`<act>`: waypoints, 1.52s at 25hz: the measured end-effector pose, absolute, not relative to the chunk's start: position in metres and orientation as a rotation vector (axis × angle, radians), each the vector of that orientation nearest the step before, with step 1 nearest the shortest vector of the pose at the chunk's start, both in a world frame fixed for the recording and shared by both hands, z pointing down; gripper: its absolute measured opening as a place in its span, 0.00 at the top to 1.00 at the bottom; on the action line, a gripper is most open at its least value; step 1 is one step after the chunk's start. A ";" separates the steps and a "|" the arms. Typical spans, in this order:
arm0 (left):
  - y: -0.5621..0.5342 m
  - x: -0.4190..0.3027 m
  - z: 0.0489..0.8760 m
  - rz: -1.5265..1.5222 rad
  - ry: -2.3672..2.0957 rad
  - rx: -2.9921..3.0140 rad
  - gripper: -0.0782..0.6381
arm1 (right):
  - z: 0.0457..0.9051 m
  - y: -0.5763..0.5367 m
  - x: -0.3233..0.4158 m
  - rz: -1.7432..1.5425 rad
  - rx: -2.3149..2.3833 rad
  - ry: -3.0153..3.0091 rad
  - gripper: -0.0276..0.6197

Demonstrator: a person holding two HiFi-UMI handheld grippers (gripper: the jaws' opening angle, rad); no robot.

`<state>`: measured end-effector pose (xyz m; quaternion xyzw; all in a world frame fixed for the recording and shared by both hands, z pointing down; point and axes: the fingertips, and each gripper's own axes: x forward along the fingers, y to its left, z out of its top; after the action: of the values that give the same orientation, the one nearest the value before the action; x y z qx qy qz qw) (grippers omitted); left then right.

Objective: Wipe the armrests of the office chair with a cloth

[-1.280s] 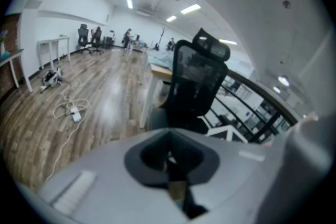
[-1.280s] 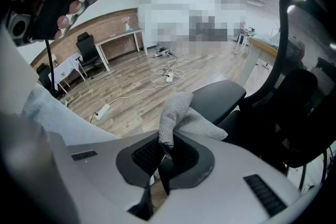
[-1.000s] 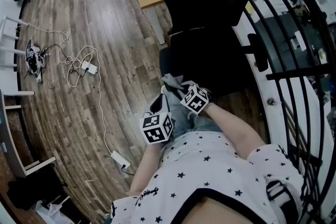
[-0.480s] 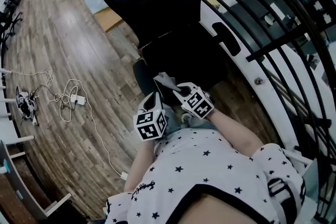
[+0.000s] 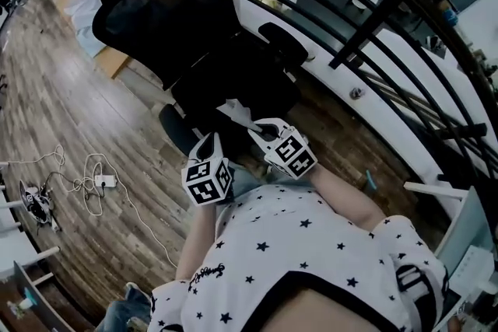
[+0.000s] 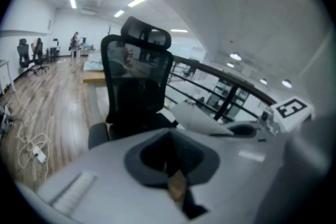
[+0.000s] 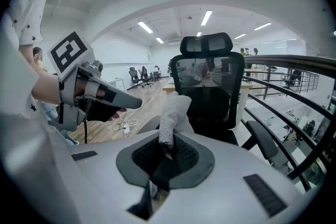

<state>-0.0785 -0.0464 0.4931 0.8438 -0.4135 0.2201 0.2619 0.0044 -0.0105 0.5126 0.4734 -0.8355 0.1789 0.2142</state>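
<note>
R tongs clamp a white nubbly cloth, tuft upright; L tongs closed, empty, just beside. Black mesh office chair stands ahead, untouched. I'd lay cloth flat on its black padded armrest, wipe lengthwise w/ even pressure.
</note>
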 end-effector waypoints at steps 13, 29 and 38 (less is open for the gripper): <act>-0.008 -0.010 0.499 0.569 -1.146 2.284 0.89 | 0.501 0.049 0.108 0.519 1.479 -2.305 0.91; -0.033 0.068 0.505 0.679 -0.976 2.360 0.89 | 0.488 0.018 0.208 0.541 1.731 -2.219 0.91; -0.049 0.111 0.516 0.689 -0.904 2.403 0.89 | 0.499 -0.003 0.237 0.534 1.731 -2.197 0.91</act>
<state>0.1115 -0.0495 0.5164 0.8777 -0.3303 0.2518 0.2392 0.2371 -0.0028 0.4993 0.6013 -0.7633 0.1856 0.1465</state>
